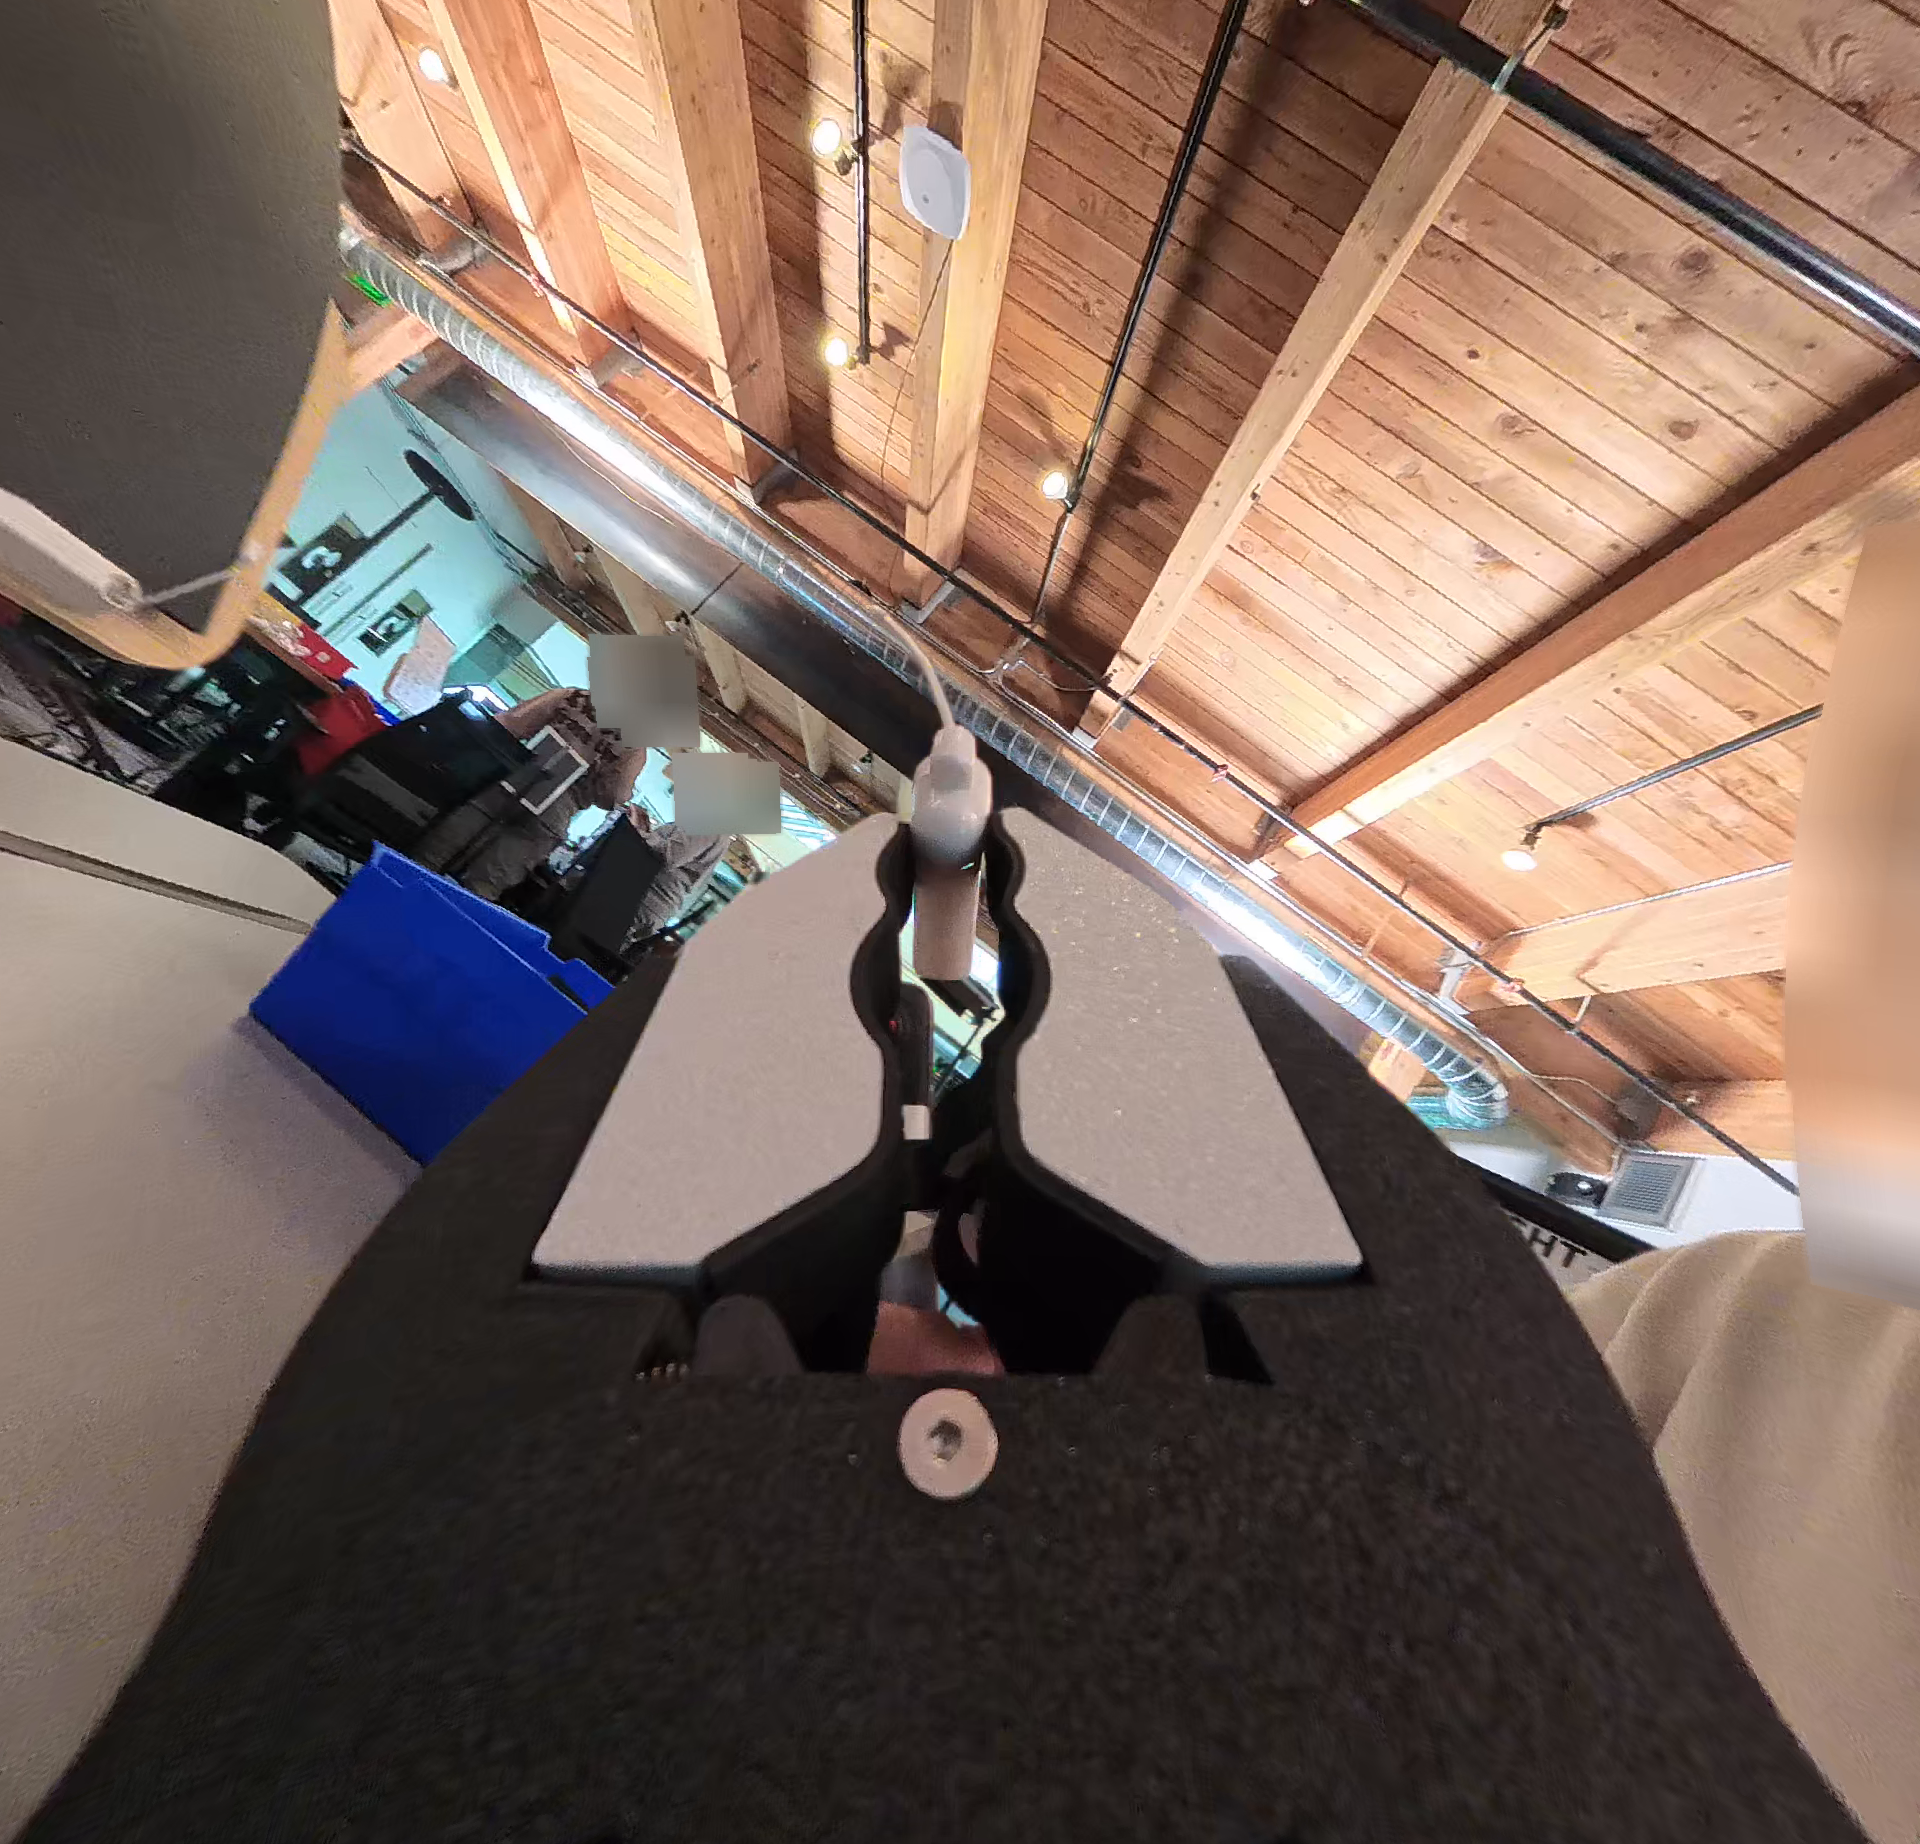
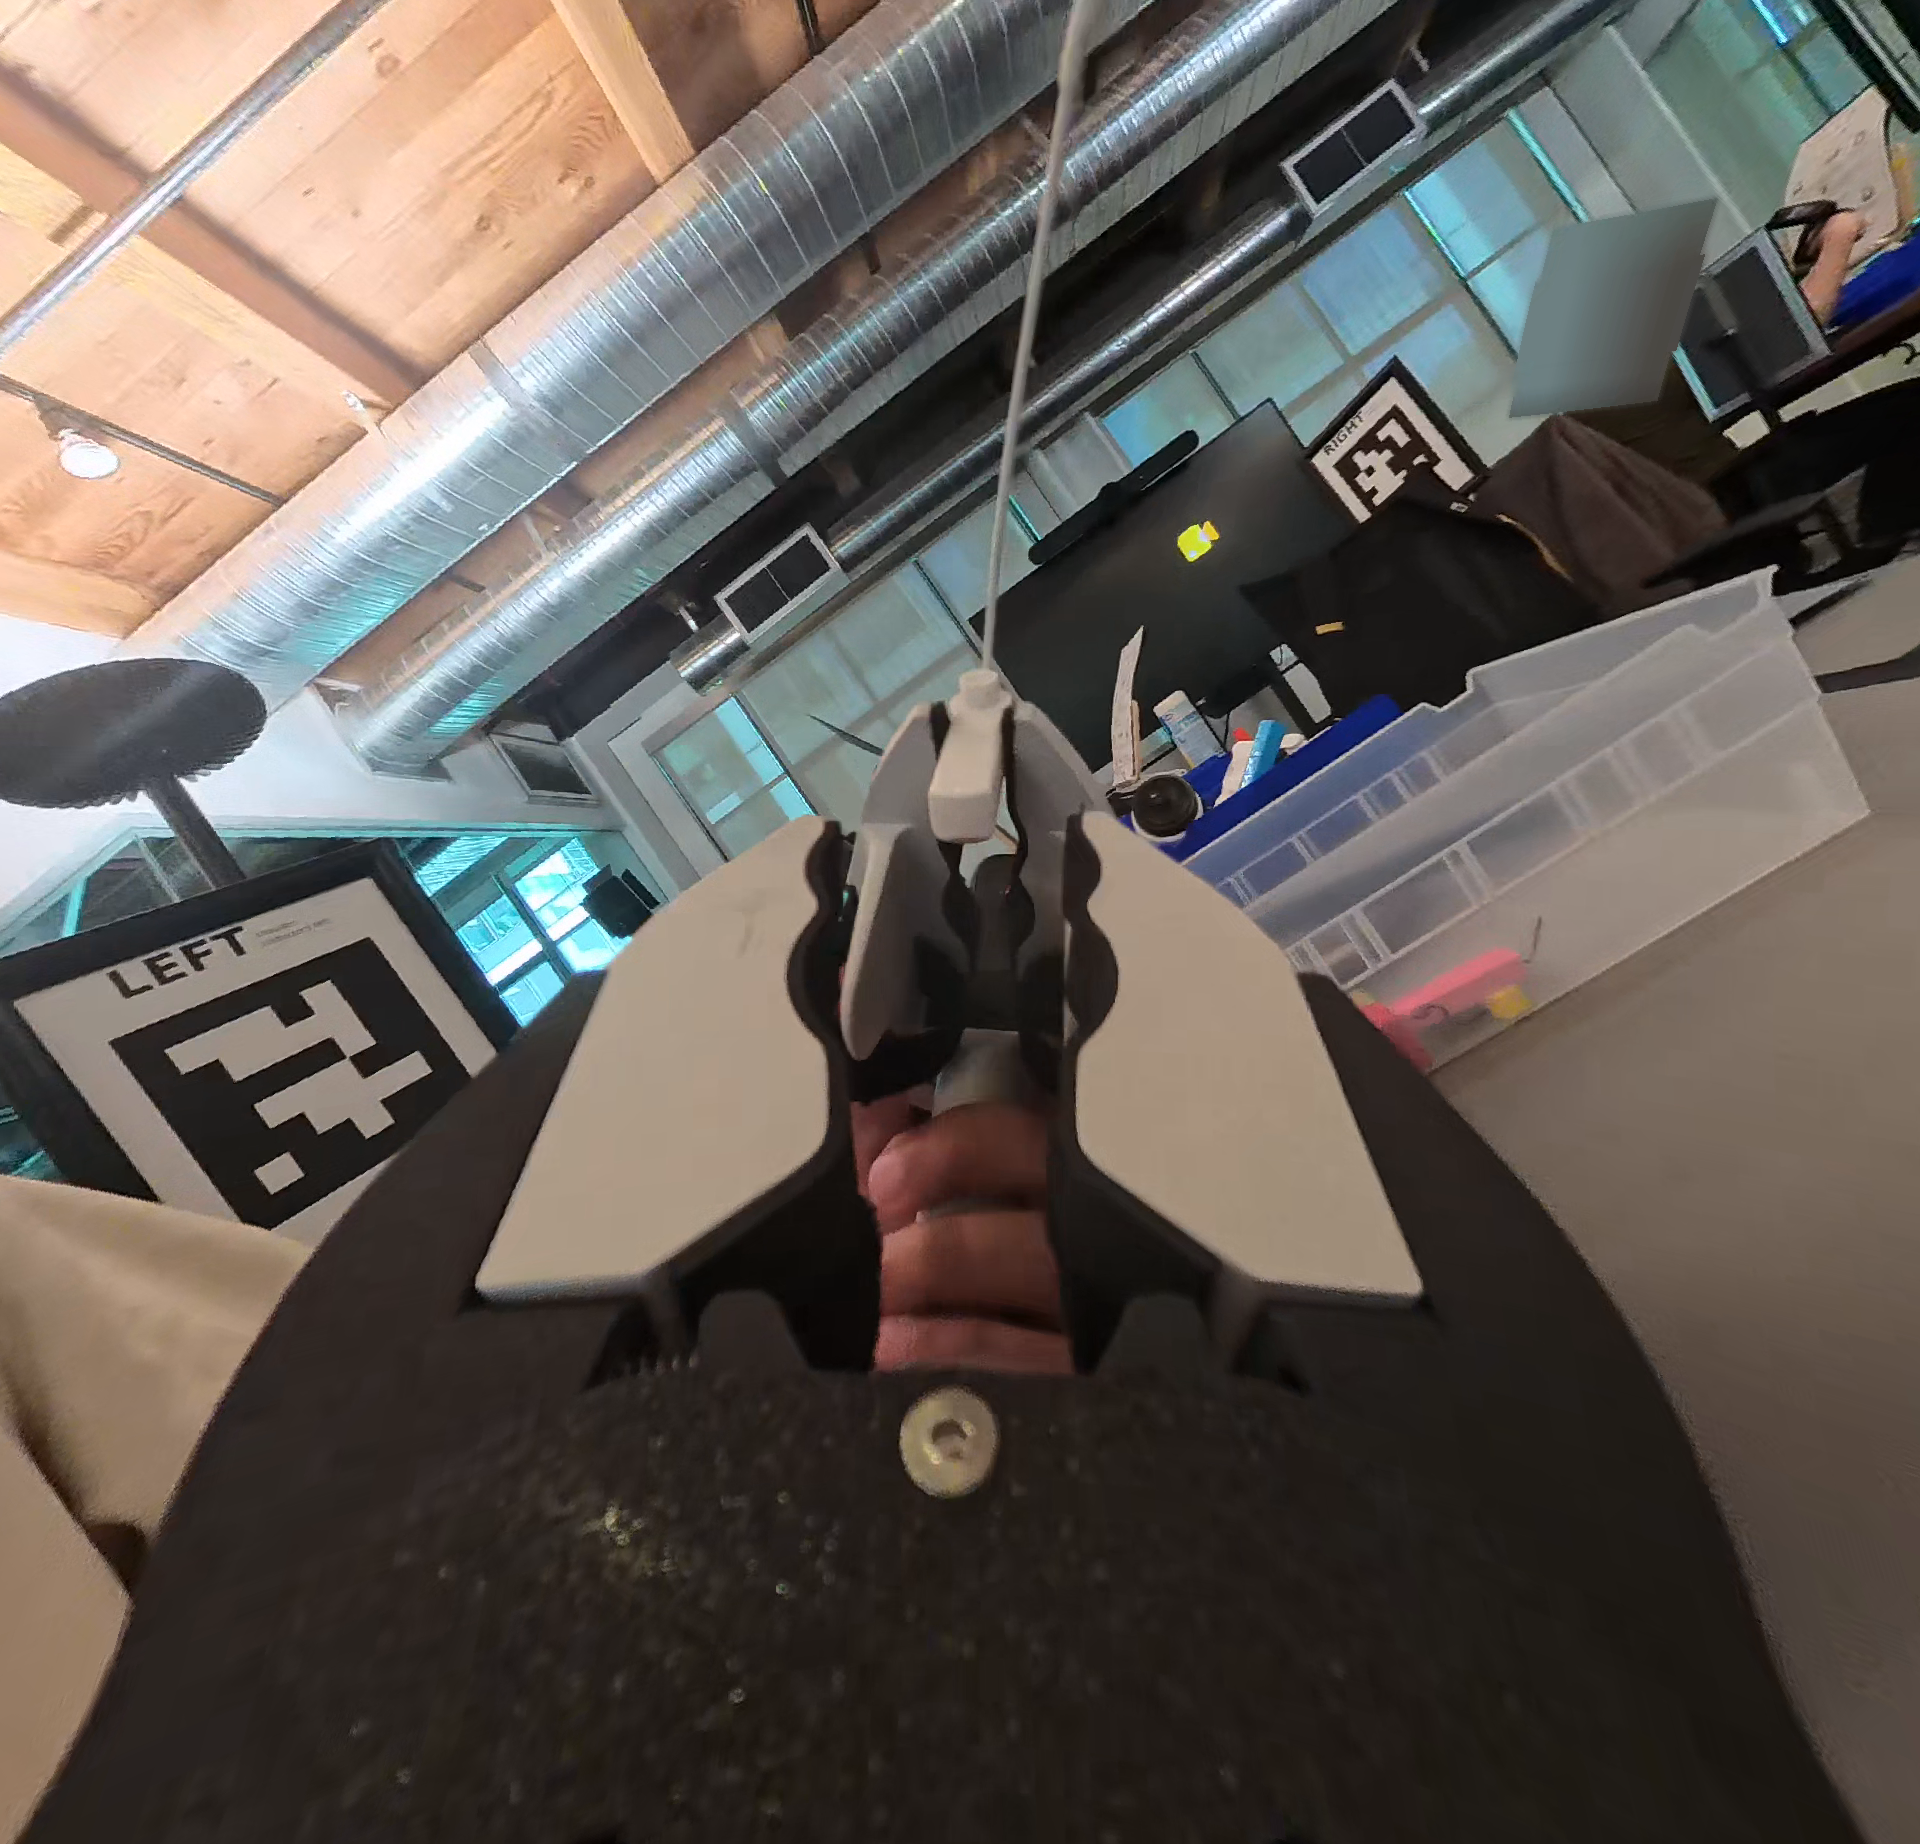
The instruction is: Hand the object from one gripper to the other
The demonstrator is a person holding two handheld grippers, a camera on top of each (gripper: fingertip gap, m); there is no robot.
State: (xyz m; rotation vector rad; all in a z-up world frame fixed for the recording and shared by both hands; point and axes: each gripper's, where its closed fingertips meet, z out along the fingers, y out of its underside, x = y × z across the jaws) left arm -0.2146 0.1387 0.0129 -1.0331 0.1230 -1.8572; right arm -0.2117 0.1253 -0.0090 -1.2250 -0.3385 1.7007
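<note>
My left gripper [image 1: 948, 859] is clamped on the small white plastic plug with a thin white cable [image 1: 943, 838], pointing up at the plank ceiling. My right gripper [image 2: 945, 859] stands spread just short of it, so I judge the handover barely begun: right must close, then left release.

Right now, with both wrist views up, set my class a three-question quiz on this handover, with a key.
1. True or false: the left gripper is shut on the white plug.
2. What does the right gripper hold? A) the white plug B) nothing C) a blue bin
3. Fill in: the white cable leaves the plug and runs ____, toward the ceiling.

Key: 1 true; 2 B; 3 upward.
</note>
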